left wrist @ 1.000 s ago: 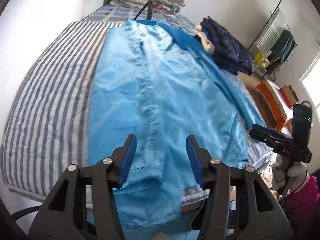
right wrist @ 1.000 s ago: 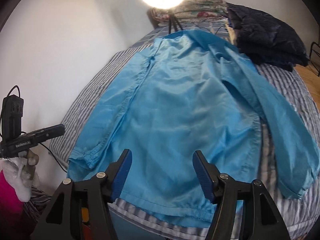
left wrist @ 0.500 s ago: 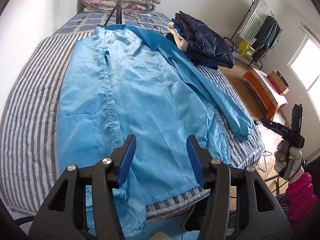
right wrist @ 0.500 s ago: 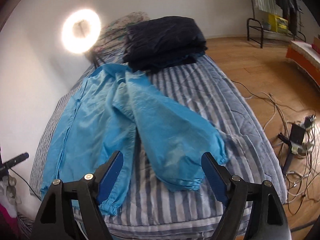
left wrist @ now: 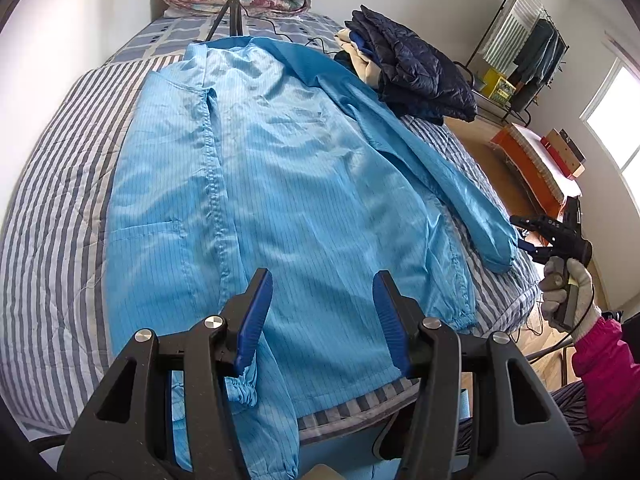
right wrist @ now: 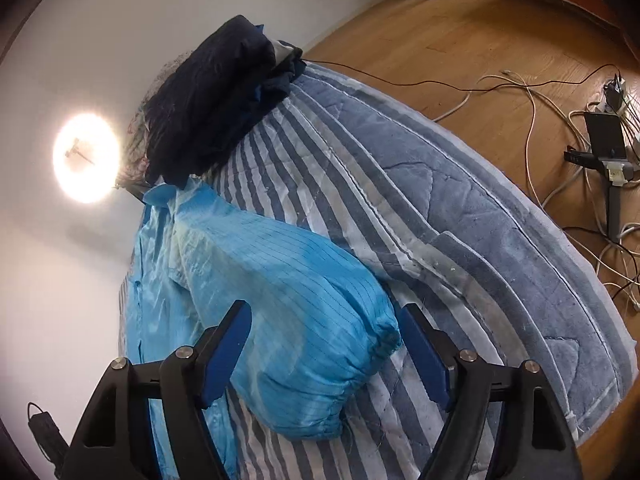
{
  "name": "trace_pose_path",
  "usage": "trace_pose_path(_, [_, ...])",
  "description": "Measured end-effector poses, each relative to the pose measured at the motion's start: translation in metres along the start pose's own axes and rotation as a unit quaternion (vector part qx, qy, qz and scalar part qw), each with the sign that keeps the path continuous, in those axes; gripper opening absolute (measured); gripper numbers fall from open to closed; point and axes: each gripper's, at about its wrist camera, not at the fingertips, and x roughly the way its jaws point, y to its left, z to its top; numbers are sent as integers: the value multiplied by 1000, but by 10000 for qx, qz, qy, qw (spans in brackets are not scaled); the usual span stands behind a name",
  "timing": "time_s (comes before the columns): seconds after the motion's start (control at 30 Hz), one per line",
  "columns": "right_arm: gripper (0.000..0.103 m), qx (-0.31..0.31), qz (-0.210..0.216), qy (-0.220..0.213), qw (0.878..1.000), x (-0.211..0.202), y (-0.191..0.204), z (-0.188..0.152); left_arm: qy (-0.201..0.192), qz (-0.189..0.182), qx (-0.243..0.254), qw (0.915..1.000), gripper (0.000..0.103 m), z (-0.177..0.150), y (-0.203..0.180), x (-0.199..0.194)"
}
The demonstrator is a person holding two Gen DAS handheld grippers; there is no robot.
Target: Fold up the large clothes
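A large light-blue jacket (left wrist: 280, 184) lies spread flat on the striped bed (left wrist: 52, 216), collar at the far end, hem at the near edge. My left gripper (left wrist: 322, 320) is open and empty above the hem. The jacket's right sleeve (right wrist: 288, 320) lies out to the side, its elastic cuff (right wrist: 360, 364) near the bed's edge. My right gripper (right wrist: 326, 354) is open with the cuff between its blue pads, not clamped. The right gripper also shows in the left wrist view (left wrist: 532, 236), just beside the cuff.
A pile of dark folded clothes (left wrist: 416, 68) sits at the far right of the bed, also in the right wrist view (right wrist: 212, 100). A ring light on a tripod (left wrist: 234, 8) stands at the headboard. Cables and a power strip (right wrist: 600, 136) lie on the wooden floor. A clothes rack (left wrist: 524, 52) stands by the wall.
My right gripper has swung right and come down close to the sleeve cuff, which now sits between its open fingers. My left gripper has shifted a little over the hem, still open.
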Motion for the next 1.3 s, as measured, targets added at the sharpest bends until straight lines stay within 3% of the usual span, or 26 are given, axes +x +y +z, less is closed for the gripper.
trace_pose_path(0.03, [68, -25, -8, 54, 10000, 5, 1, 0, 6, 12, -7, 10000, 53, 0, 1, 1])
trace_pose_path(0.1, [33, -87, 49, 180, 9998, 13, 4, -1, 8, 36, -25, 10000, 53, -1, 3, 1])
trace_pose_path(0.2, [6, -231, 128, 220, 9994, 13, 14, -7, 12, 56, -63, 10000, 53, -1, 6, 2])
trace_pose_path(0.23, [3, -331, 133, 194, 9992, 11, 19, -10, 13, 55, -76, 10000, 53, 0, 6, 2])
trace_pose_path(0.53, [0, -1274, 237, -195, 9914, -28, 78, -34, -6, 89, -49, 9999, 53, 1, 6, 3])
trace_pose_path(0.73, [0, -2467, 403, -278, 9679, -43, 143, -75, -35, 90, -252, 9996, 53, 2, 15, 2])
trace_pose_path(0.87, [0, -3161, 659, -11, 9464, -36, 187, -116, -29, -8, -543, 9985, 53, 4, 28, 1])
trace_pose_path(1.03, [0, -4188, 766, 510, 9034, -10, 231, -182, -4, -64, -876, 9961, 53, 3, 42, 3])
trace_pose_path(1.13, [0, -4567, 761, 901, 8818, 11, 241, -216, 69, -109, -985, 9951, 53, 0, 47, 7])
trace_pose_path(1.3, [0, -4887, 783, 1420, 8572, 34, 249, -256, 218, -234, -1024, 9942, 53, -4, 47, 17])
